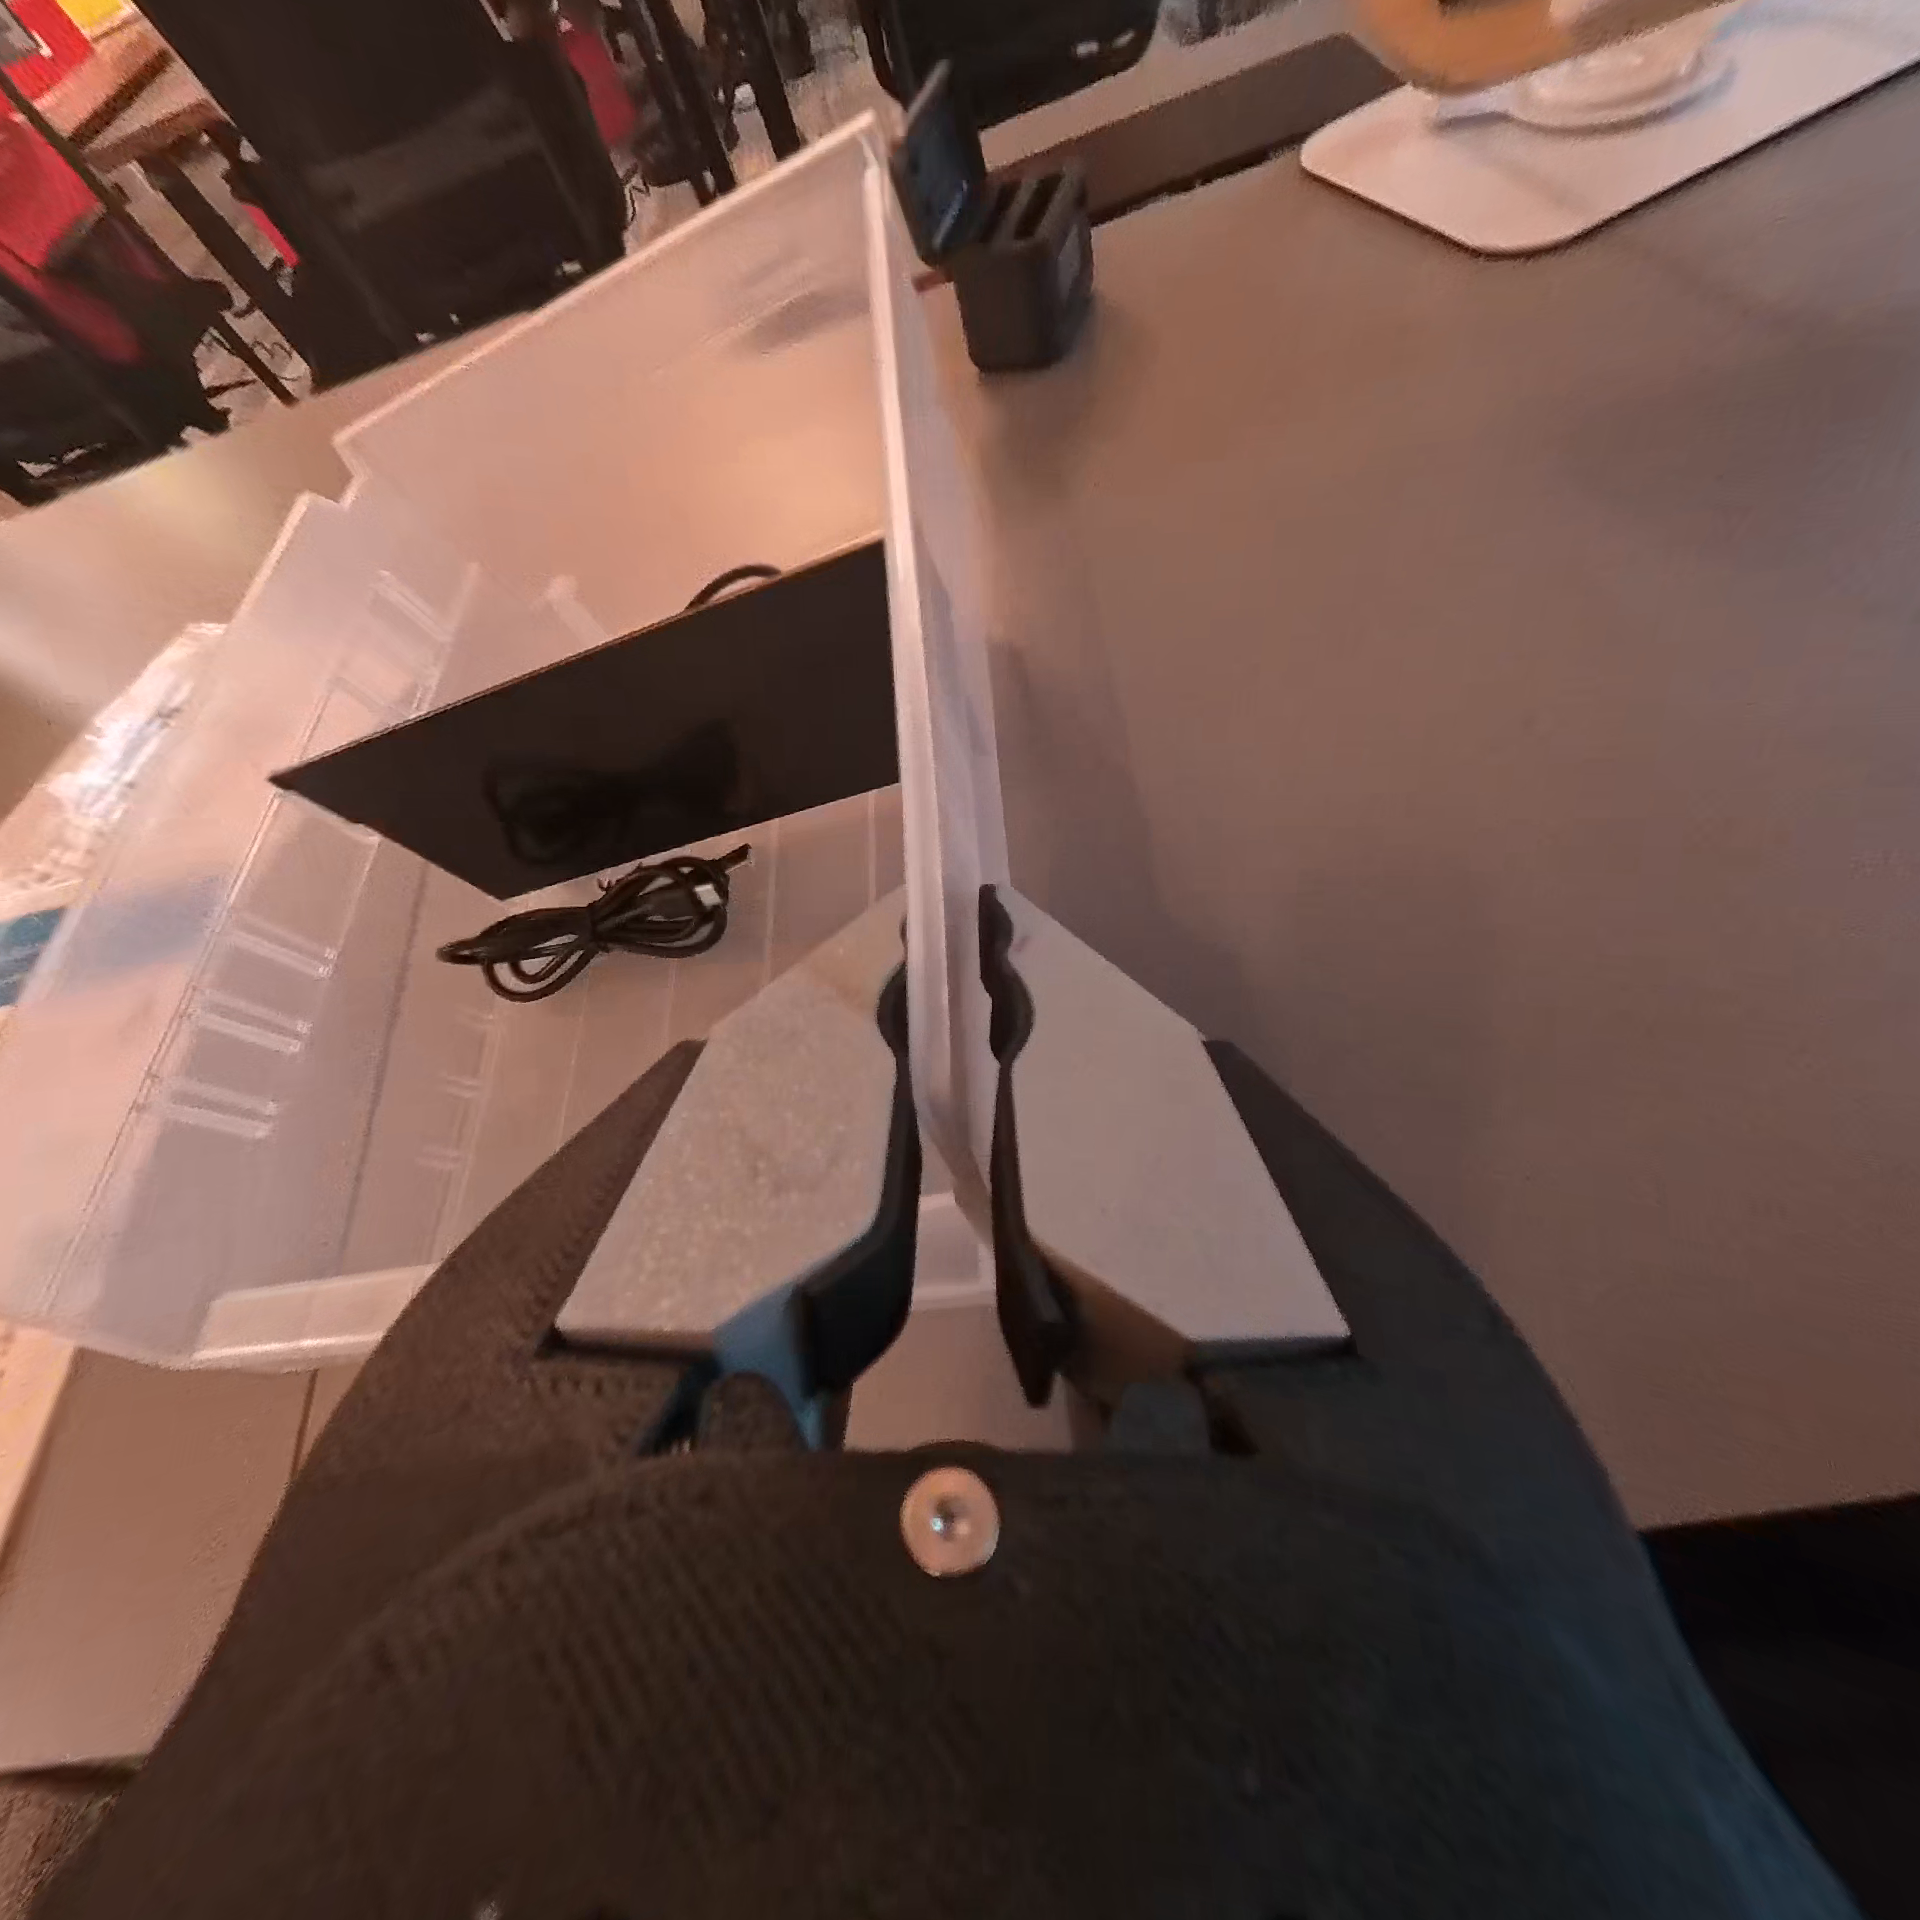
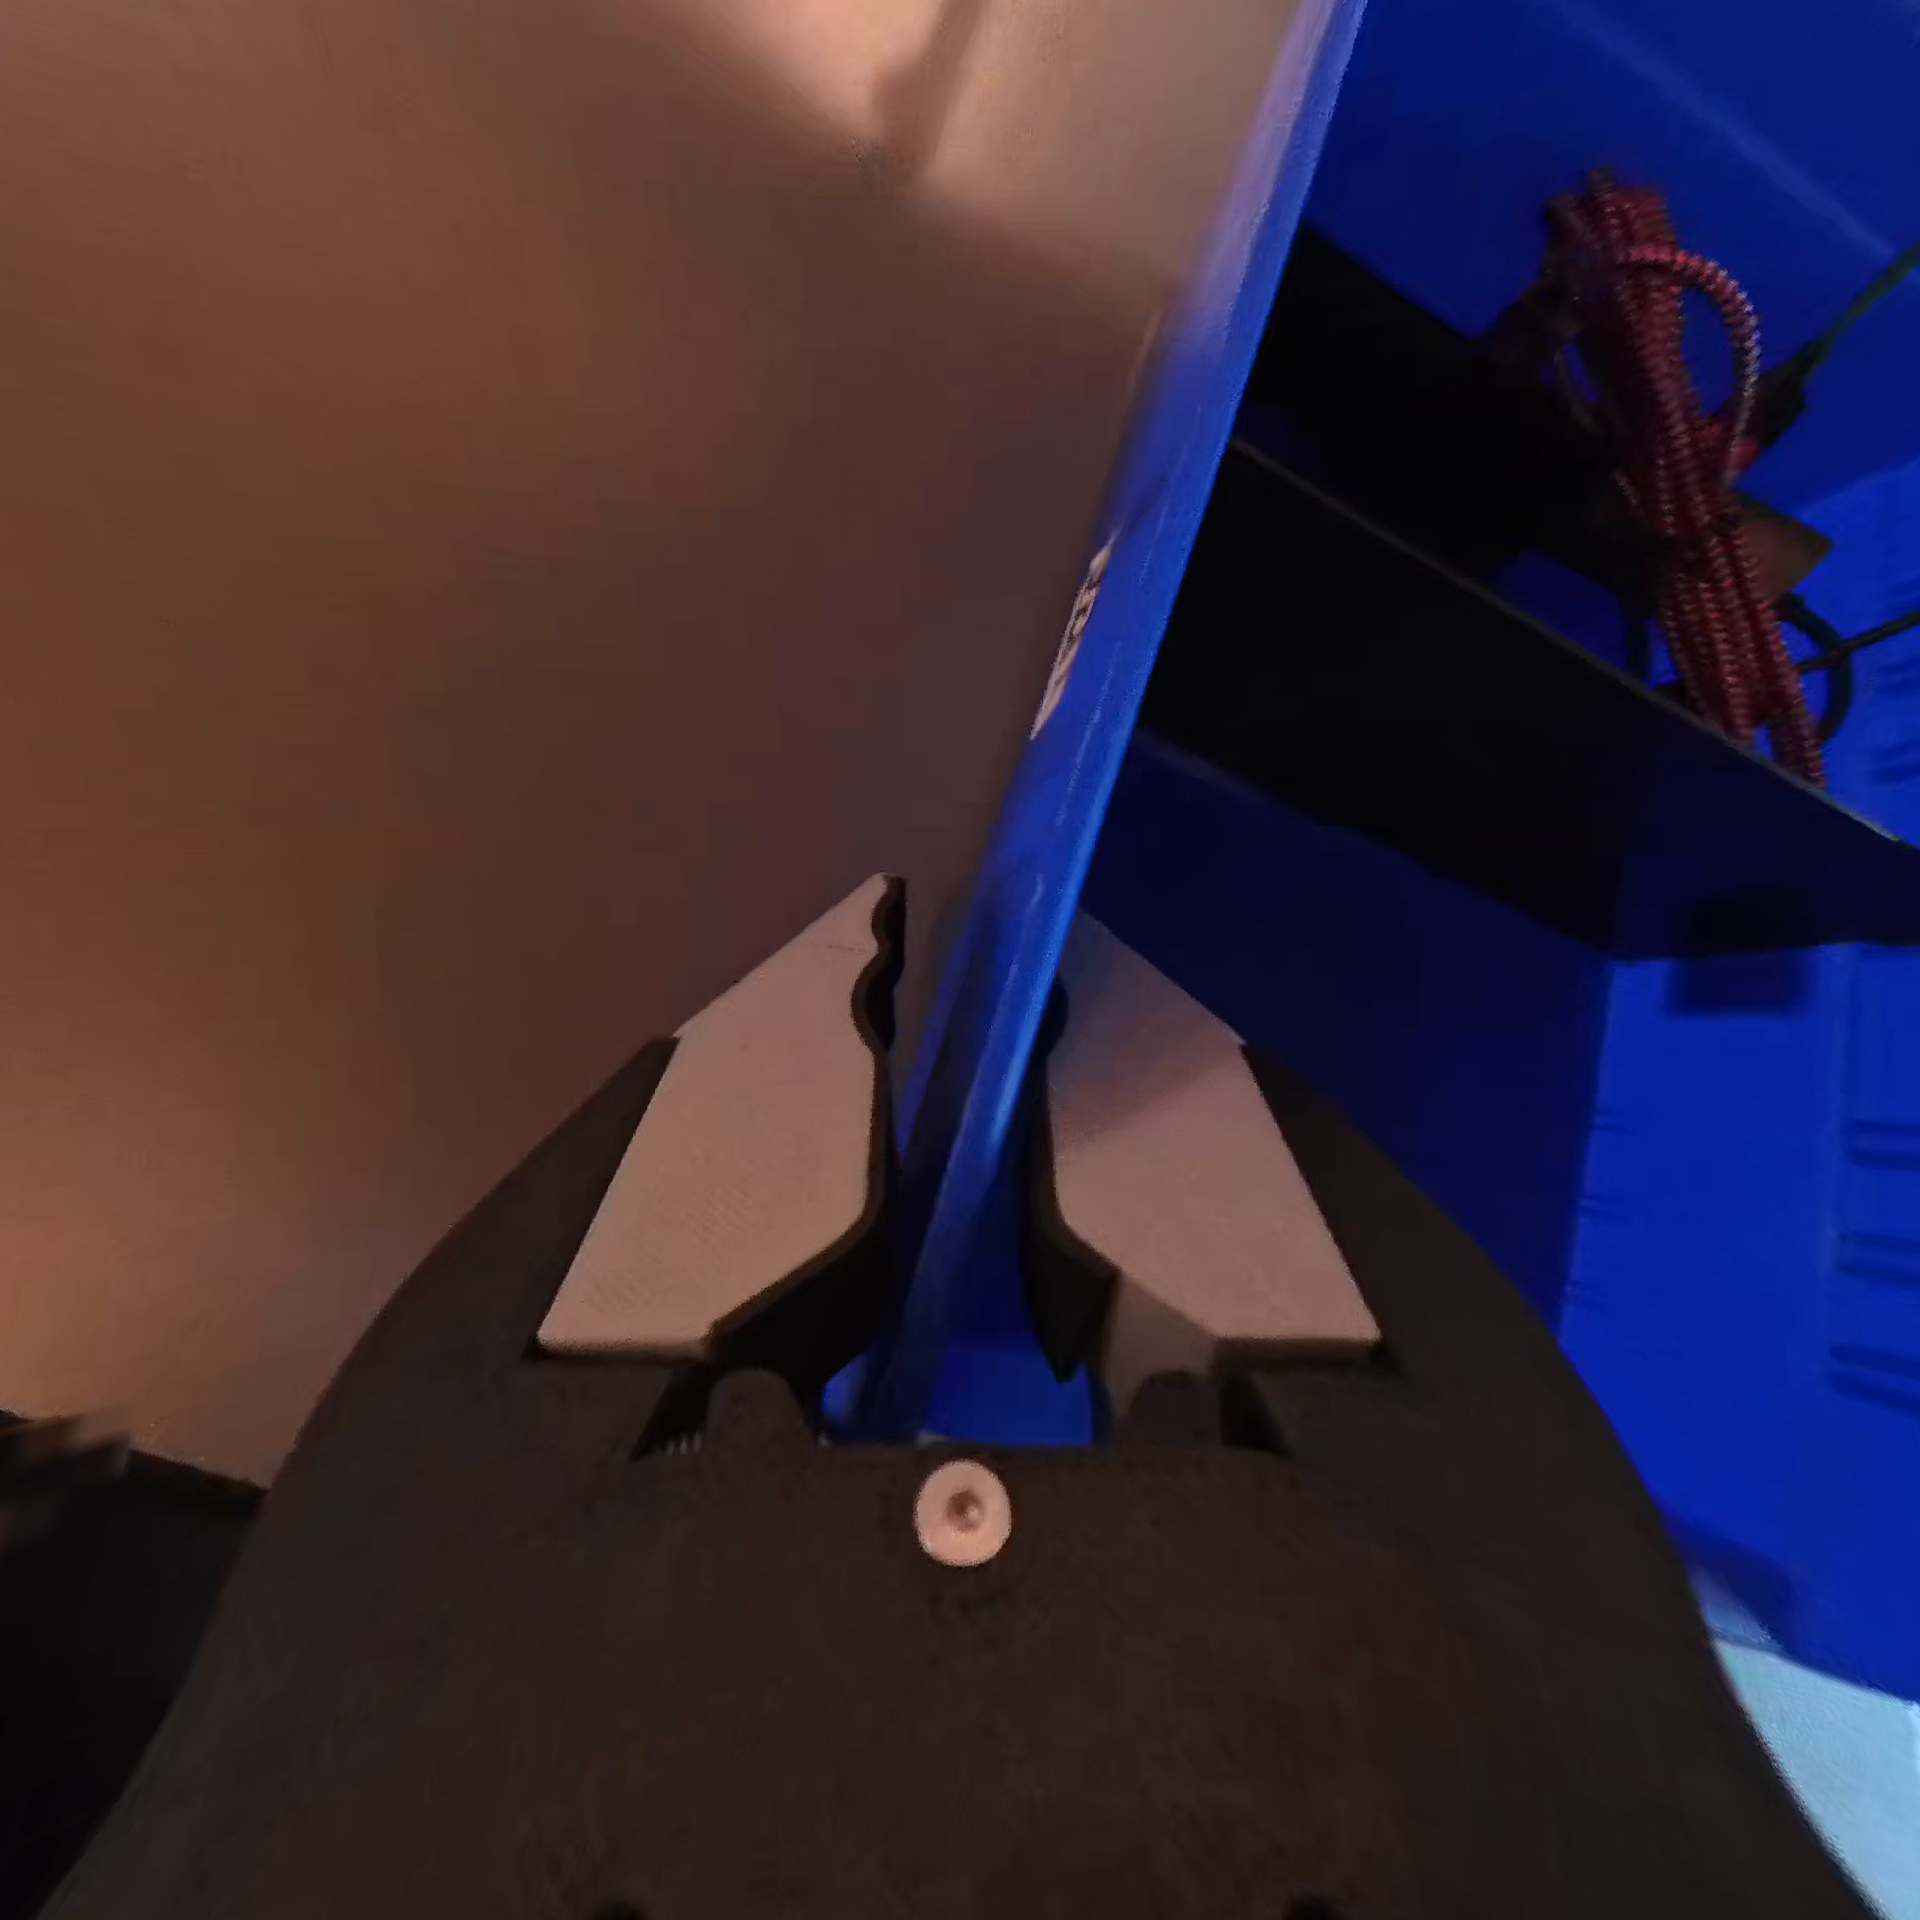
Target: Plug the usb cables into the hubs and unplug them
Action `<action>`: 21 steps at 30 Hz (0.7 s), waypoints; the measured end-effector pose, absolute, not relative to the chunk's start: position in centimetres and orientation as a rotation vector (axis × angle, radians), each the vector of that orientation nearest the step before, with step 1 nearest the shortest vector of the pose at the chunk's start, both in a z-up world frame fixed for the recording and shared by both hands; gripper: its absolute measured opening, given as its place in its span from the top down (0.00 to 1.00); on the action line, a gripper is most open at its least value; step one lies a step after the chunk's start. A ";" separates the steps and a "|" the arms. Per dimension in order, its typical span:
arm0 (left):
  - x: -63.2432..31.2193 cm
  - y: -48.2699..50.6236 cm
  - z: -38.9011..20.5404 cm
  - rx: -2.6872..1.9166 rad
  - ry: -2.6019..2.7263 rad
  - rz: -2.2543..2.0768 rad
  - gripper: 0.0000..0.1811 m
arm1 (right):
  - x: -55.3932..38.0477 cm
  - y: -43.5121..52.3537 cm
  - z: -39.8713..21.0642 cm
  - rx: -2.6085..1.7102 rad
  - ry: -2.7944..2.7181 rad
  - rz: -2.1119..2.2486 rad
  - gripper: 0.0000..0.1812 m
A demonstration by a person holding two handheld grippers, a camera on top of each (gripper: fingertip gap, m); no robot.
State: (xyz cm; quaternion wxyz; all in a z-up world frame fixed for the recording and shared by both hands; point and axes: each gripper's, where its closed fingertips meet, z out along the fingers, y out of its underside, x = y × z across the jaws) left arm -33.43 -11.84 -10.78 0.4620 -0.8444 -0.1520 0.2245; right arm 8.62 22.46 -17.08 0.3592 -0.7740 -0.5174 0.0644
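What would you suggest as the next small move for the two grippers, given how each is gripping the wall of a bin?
Probably set both bins down and let go. The left gripper is shut on the clear bin's wall, and the right gripper on the blue bin's wall. The black cable and red cable lie untouched inside.

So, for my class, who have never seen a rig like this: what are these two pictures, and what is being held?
Each picture comes from a camera mounted on a hand-held two-finger gripper, looking forward along its fingers. No robot arm is involved.

In the left wrist view, the left gripper is closed on the wall of a clear plastic bin on a dark table. A coiled black cable lies inside.

In the right wrist view, the right gripper pinches the wall of a blue bin holding a red braided cable.
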 end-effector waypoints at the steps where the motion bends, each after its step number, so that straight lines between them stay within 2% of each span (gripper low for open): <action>1: -33.5 -12.1 -10.1 -2.059 -0.372 0.552 0.97 | 7.2 21.3 -17.1 -2.010 -1.329 0.188 0.89; 6: -33.0 -13.6 -6.4 -1.938 -0.353 0.546 0.97 | -1.7 13.6 -17.1 -1.960 -1.435 0.264 0.82; 13: -33.5 -16.1 -2.8 -1.839 -0.368 0.635 0.97 | -20.0 -1.7 -16.9 -1.808 -1.572 0.543 0.70; 14: -33.6 -16.7 -2.5 -1.836 -0.376 0.653 0.98 | -22.7 -4.0 -16.7 -1.775 -1.578 0.593 0.66; 15: -33.7 -17.2 -2.2 -1.829 -0.383 0.669 0.98 | -24.9 -6.2 -16.6 -1.755 -1.587 0.618 0.56; 17: -33.8 -18.4 -1.4 -1.805 -0.392 0.697 0.98 | -27.3 -10.3 -16.5 -1.712 -1.660 0.536 0.51; 18: -33.9 -19.0 -1.0 -1.790 -0.393 0.710 0.97 | -27.9 -11.9 -16.0 -1.667 -1.680 0.494 0.58; 19: -33.9 -19.7 -0.5 -1.775 -0.397 0.720 0.97 | -28.0 -13.7 -15.4 -1.619 -1.706 0.502 0.60; 21: -33.9 -20.9 0.4 -1.742 -0.413 0.740 0.97 | -27.8 -16.7 -13.5 -1.516 -1.739 0.613 0.52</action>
